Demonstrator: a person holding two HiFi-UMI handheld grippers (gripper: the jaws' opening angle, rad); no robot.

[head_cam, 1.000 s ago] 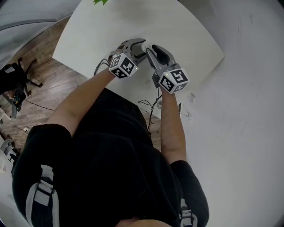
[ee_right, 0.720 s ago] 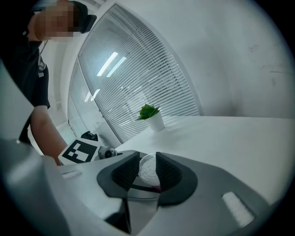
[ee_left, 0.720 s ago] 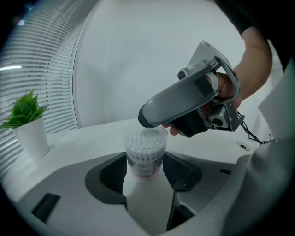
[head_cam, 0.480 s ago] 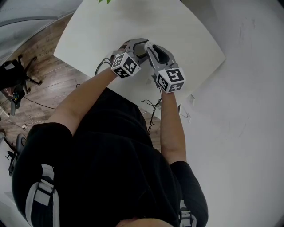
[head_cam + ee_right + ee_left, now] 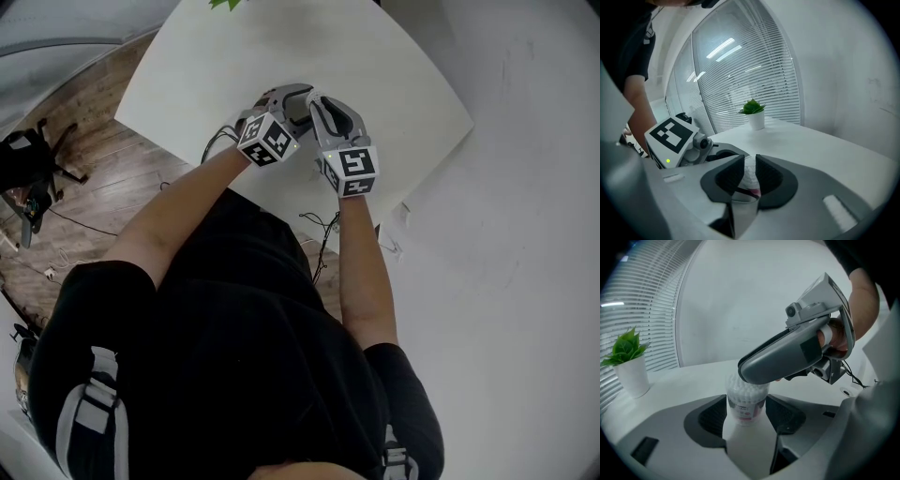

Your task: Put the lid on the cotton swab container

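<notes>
While my left hand-held gripper (image 5: 746,416) pinches the cotton swab container (image 5: 746,397), my right hand-held gripper (image 5: 749,171), jaws just closing, nips its top.

Container (image 5: 746,401): clear cylinder packed with white swabs, label with a pink patch. Upright, gripped at mid-body between left fingers (image 5: 786,414). Top end sits between right fingers (image 5: 771,180), which have just been closing on it. Lid not distinguishable.
</notes>
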